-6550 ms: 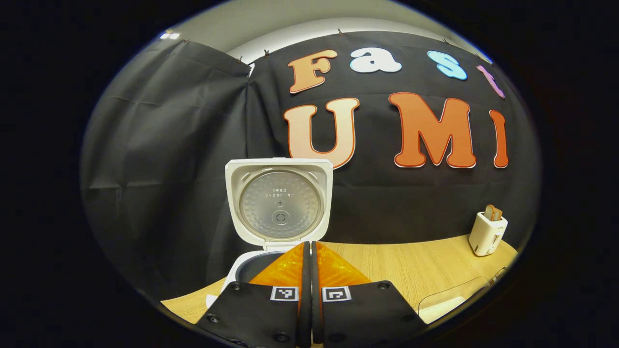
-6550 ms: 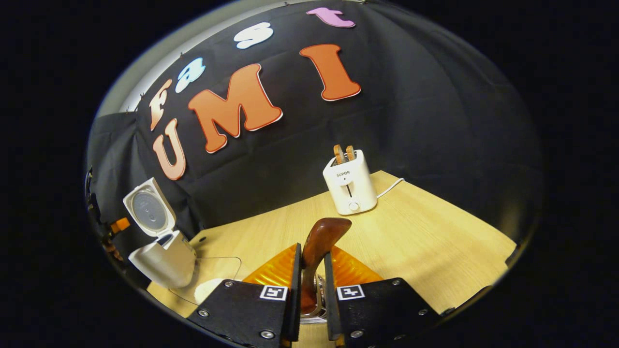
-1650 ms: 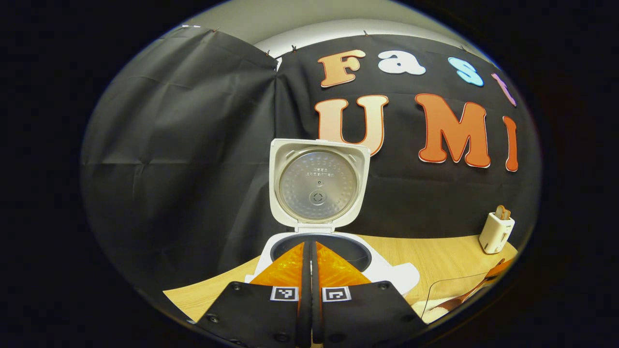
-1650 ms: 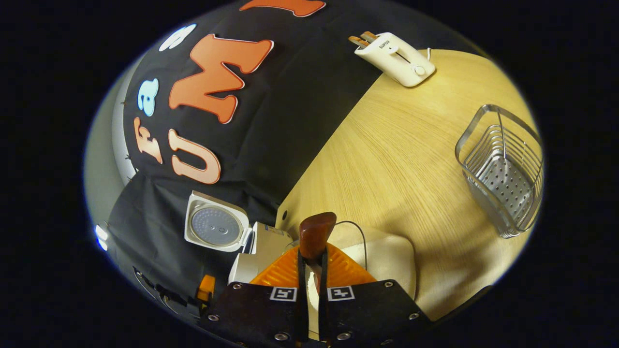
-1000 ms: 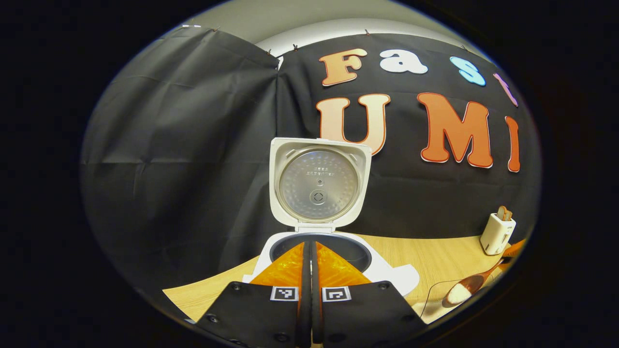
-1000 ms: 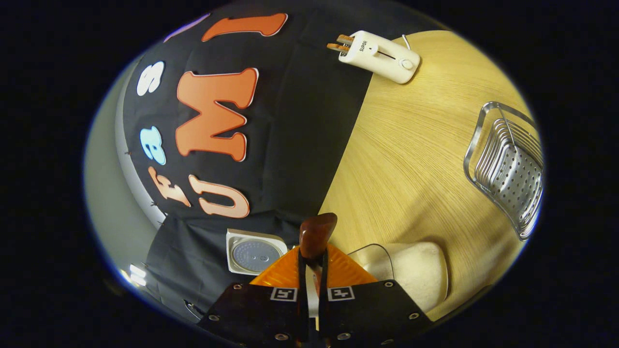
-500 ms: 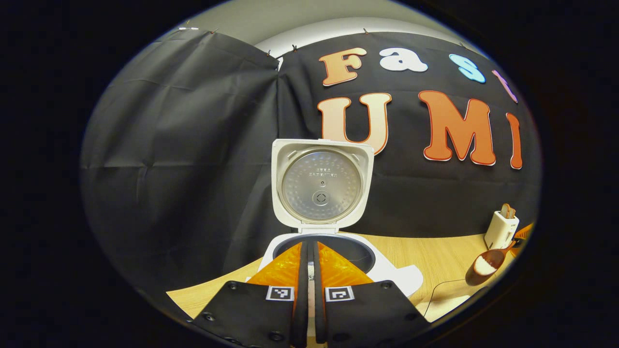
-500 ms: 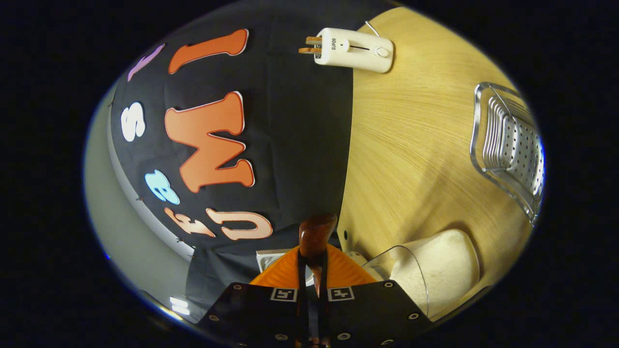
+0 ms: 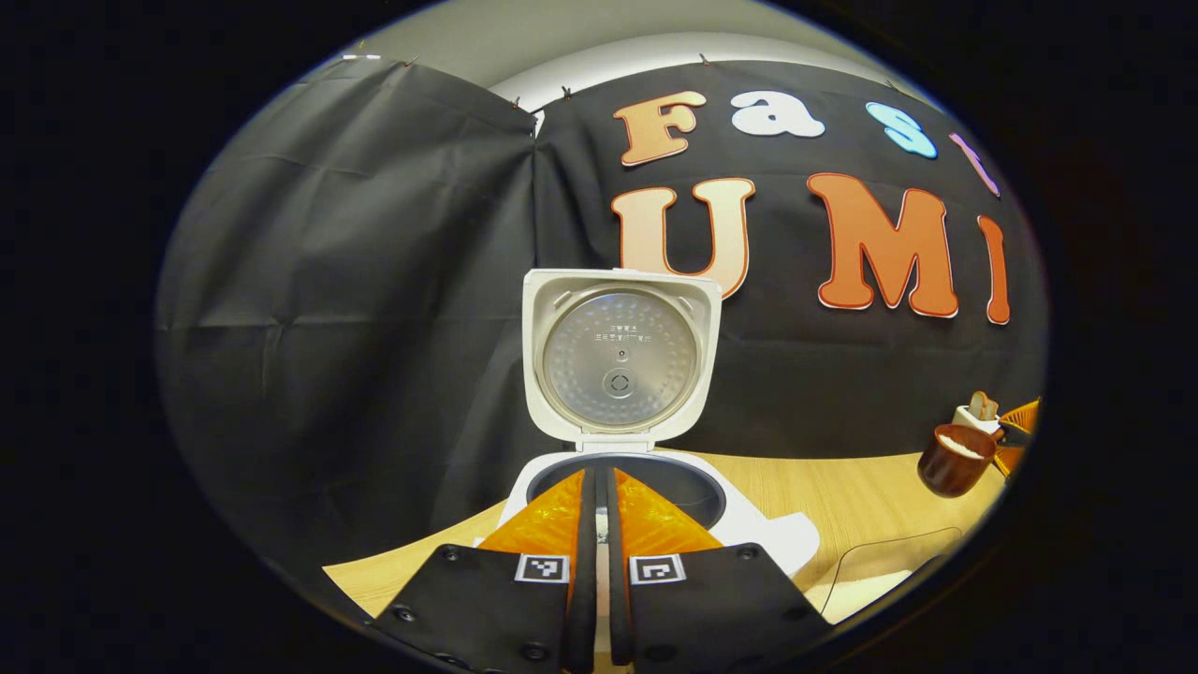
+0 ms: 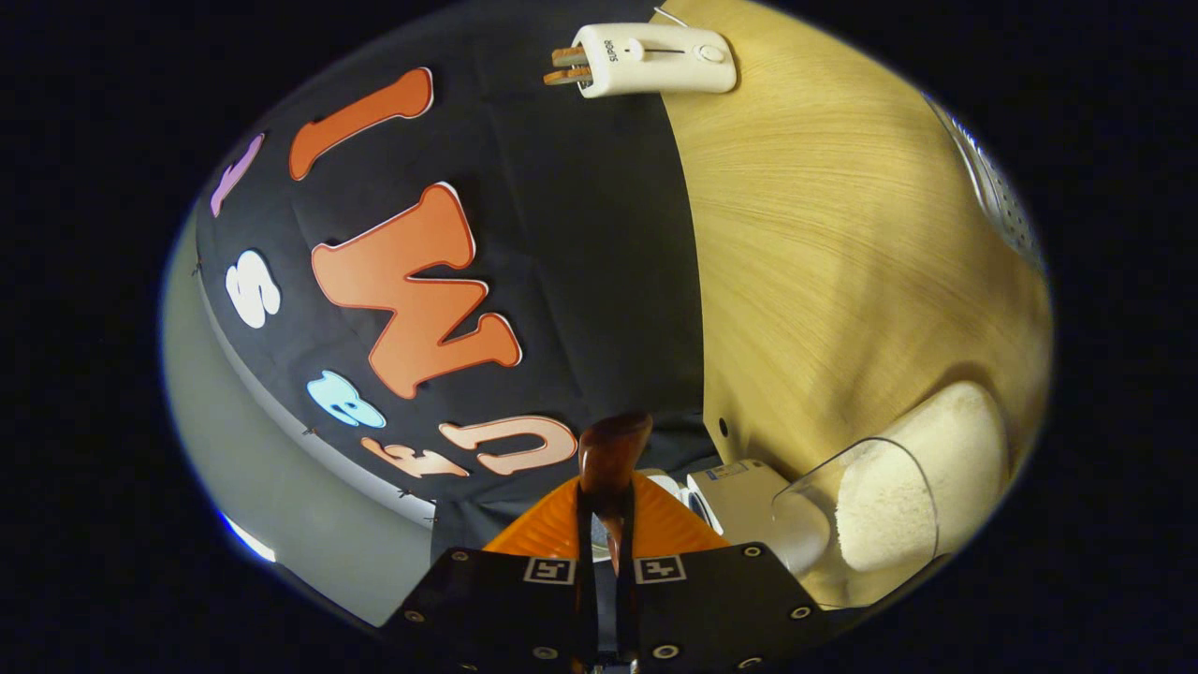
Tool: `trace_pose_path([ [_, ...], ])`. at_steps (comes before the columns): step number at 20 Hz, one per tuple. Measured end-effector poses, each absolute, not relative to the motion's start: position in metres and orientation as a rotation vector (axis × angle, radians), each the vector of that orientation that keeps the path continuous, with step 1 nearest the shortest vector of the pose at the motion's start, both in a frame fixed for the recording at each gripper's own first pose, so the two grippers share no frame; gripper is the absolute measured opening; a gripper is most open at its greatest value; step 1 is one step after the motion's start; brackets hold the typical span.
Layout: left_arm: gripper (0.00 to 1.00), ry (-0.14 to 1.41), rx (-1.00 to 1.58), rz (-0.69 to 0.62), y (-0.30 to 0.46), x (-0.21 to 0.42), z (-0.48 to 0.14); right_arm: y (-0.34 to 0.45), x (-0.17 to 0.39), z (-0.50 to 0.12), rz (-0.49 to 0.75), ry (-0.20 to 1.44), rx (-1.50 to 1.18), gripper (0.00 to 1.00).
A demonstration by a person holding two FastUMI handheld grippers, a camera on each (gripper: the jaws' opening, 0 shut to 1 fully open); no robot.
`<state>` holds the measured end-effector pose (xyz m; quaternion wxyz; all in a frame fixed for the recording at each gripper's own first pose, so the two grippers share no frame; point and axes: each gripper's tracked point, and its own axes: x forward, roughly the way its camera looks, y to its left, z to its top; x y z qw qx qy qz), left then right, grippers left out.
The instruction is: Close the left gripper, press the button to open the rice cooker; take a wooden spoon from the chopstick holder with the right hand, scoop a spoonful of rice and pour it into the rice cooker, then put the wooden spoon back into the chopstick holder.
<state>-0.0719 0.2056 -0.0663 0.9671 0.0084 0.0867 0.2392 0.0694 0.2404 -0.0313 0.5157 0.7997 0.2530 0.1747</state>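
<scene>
Wooden spoon (image 9: 955,457): in the left gripper view it is held in the air at the far right, bowl up and level, with white rice (image 9: 960,445) in it; it is above the bench (image 9: 842,491), well to the right of the rice cooker (image 9: 618,440) and just in front of the toaster (image 9: 978,412). In the right gripper view the spoon's handle end (image 10: 610,454) stands between the fingers of the right gripper (image 10: 606,534), whose jaws are narrow and pressed on the handle from both sides. Rice cooker: lid (image 9: 620,356) fully raised and upright, metal inner face toward the left gripper's camera; dark inner pot (image 9: 693,487) open below it. Cooker sits at the back of the bench, against the black cloth wall. Left gripper (image 9: 596,524): low and centred just in front of the cooker's opening, jaws brought together with only a thin slit between them, holding nothing. Clear rice container (image 10: 889,496): in the right gripper view it sits on the bench just beside the cooker body (image 10: 739,501), filled with white rice; its rim (image 9: 889,552) also appears at the lower right of the left gripper view. Metal chopstick holder (image 10: 1006,201): partly cut off at the right edge of the right gripper view, well apart from the rice container. The right gripper view is strongly rolled, so the bench runs up its right side.
</scene>
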Motion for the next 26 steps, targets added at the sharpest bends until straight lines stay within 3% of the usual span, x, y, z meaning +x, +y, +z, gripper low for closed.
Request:
trace_pose_path([
  [14,0.1,0.184,-0.046,0.568,0.253,-0.094,-0.07,0.372,0.099,0.015,0.572,0.781,1.911,0.08],
  [26,0.1,0.189,-0.05,0.684,0.308,-0.13,-0.079,0.483,0.144,0.019,0.55,0.832,1.762,0.08],
])
